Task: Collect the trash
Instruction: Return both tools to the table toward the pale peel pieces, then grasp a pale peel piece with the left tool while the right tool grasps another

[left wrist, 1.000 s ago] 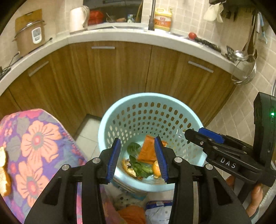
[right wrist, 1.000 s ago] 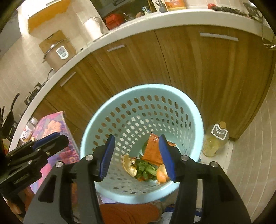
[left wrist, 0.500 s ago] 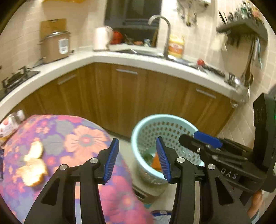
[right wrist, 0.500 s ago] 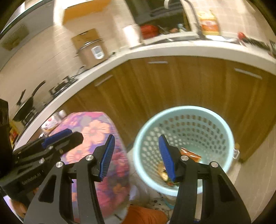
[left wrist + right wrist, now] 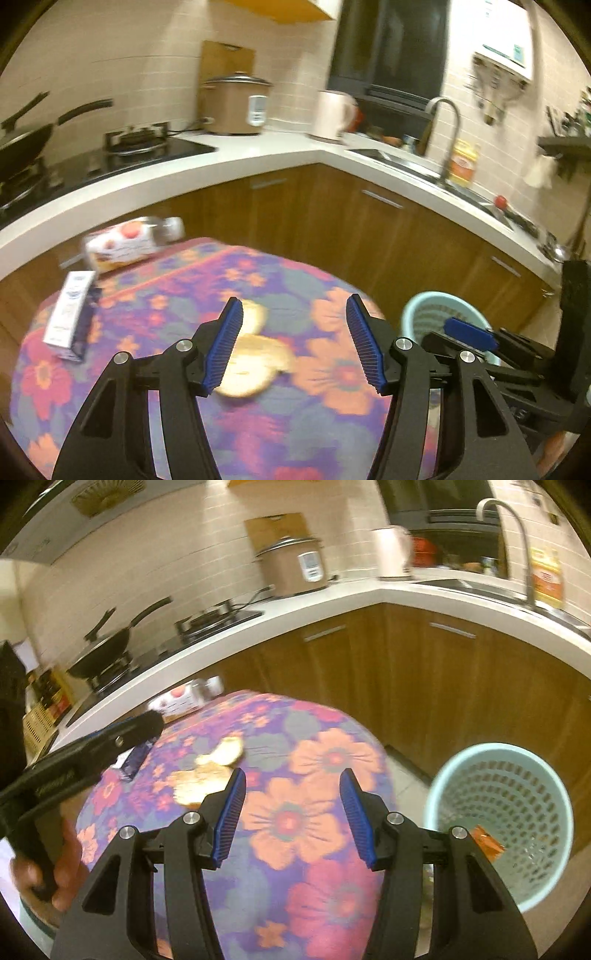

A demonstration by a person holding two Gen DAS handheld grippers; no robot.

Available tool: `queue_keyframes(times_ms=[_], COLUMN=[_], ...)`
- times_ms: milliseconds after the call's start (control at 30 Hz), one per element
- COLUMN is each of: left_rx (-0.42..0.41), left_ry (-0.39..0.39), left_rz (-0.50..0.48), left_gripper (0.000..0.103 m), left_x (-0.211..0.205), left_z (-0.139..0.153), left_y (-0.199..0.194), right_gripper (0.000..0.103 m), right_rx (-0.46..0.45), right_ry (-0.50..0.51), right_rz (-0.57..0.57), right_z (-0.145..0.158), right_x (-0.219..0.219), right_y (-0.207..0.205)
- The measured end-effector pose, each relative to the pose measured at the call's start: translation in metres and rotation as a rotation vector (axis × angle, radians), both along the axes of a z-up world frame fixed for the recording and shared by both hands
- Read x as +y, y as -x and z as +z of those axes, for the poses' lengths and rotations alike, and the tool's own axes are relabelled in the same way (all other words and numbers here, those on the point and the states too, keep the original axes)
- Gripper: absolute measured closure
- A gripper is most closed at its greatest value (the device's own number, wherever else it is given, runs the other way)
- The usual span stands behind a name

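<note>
Pale peel or bread scraps lie on the round table with a flowered cloth; they also show in the right wrist view. My left gripper is open and empty, above and just behind the scraps. My right gripper is open and empty over the cloth, right of the scraps. The light blue perforated basket stands on the floor right of the table, with an orange wrapper inside; it also shows in the left wrist view.
A small white and blue carton and a plastic food packet lie at the table's far left. Wooden cabinets and a white counter with a rice cooker, kettle and stove curve behind.
Both grippers have swung left and up from over the basket to over the table. Both jaws have opened wider. The scraps have come between the left fingers.
</note>
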State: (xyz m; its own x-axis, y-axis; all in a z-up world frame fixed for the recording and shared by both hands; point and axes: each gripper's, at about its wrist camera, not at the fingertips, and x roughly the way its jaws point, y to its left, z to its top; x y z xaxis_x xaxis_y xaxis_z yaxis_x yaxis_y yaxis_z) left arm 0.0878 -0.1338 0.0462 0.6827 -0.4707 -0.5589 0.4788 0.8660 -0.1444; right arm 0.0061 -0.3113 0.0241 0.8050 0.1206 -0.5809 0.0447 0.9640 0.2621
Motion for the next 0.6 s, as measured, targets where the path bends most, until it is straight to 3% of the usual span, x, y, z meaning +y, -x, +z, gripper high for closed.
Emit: queue_keyframes(times_ms=[167, 367, 600], left_rx=[0.042, 0.112, 0.244], left_ry=[0.016, 0.040, 0.050], left_rz=[0.020, 0.009, -0.121], left_gripper=[0.046, 0.045, 0.045], left_x=[0.042, 0.064, 0.053], left_z=[-0.008, -0.032, -0.069], left_y=[-0.035, -0.075, -0.125], right_gripper=[0.054, 0.054, 0.054], right_rx=[0.014, 0.024, 0.055], right_ry=[0.017, 0.022, 0.045], right_rz=[0.059, 0.087, 0.105], right_z=[-0.003, -0.015, -0.042], right_x=[0.038, 0.067, 0.081], right_y=[-0.024, -0.051, -0.086])
